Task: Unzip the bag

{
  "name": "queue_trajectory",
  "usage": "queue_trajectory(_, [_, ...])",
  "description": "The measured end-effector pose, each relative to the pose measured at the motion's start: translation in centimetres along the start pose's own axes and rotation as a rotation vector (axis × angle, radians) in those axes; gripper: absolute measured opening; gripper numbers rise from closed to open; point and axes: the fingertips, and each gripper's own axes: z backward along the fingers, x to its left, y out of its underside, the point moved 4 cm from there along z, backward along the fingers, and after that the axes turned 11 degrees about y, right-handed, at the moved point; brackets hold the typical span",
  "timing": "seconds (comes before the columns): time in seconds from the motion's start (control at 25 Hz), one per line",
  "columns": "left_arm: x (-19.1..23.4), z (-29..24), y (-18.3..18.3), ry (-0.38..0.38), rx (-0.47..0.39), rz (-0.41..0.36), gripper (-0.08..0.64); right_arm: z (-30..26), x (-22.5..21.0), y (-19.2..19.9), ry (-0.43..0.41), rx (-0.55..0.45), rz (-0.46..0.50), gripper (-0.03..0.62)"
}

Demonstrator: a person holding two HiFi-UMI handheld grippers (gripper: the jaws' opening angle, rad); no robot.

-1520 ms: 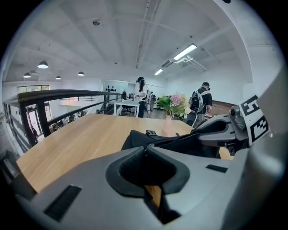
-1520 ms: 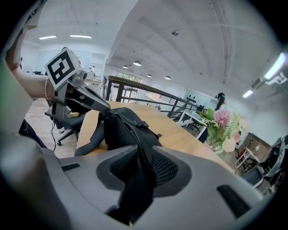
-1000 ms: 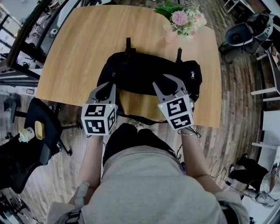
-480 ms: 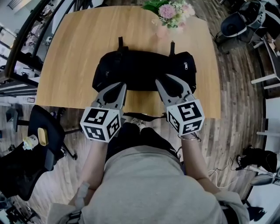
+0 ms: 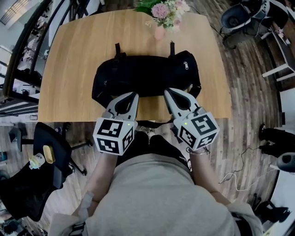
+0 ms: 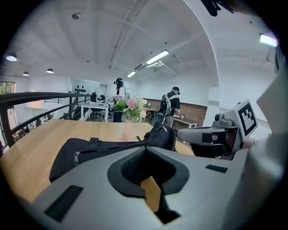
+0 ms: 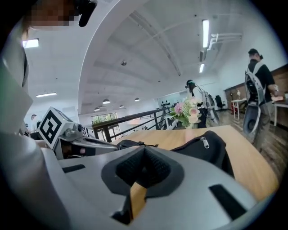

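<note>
The bag (image 5: 143,76) in mid-frame is matt black cloth with a shiny metal zip pull (image 5: 185,64), on a smooth pale wood surface (image 5: 76,60), the left tool (image 5: 133,95) and right tool (image 5: 167,91) are matt grey plastic with rough black pads (image 6: 134,166), and the floor (image 5: 249,99) is dark wood planks.

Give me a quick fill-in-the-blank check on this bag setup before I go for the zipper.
1. The ____ bag lies across the wooden table.
2. The left tool and the right tool both have their jaws ____, with nothing between them.
3. The vase of flowers stands at the table's ____ edge, beyond the bag.

Missing words: black; shut; far
</note>
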Motion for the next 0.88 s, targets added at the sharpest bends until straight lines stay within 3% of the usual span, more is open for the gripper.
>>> queue_trajectory(0.2, [-1.7,-1.0,0.2,0.111,-0.021,0.033,0.021,0.6,0.5,0.7,0.0,0.031,-0.003,0.008])
queue_trajectory(0.4, [-2.3,-1.9,1.0,0.122,0.021,0.039,0.02,0.3,0.6,2.0,0.025,0.109,-0.003,0.006])
queue_trajectory(0.68, [-2.8,-2.3,2.6,0.122,0.08,0.035,0.018,0.0,0.9,3.6,0.017,0.14,0.01,0.006])
queue_trajectory(0.88, [-2.5,-1.8,2.7,0.129,0.055,0.068,0.018,0.1,1.2,3.5,0.006,0.136,0.01,0.006])
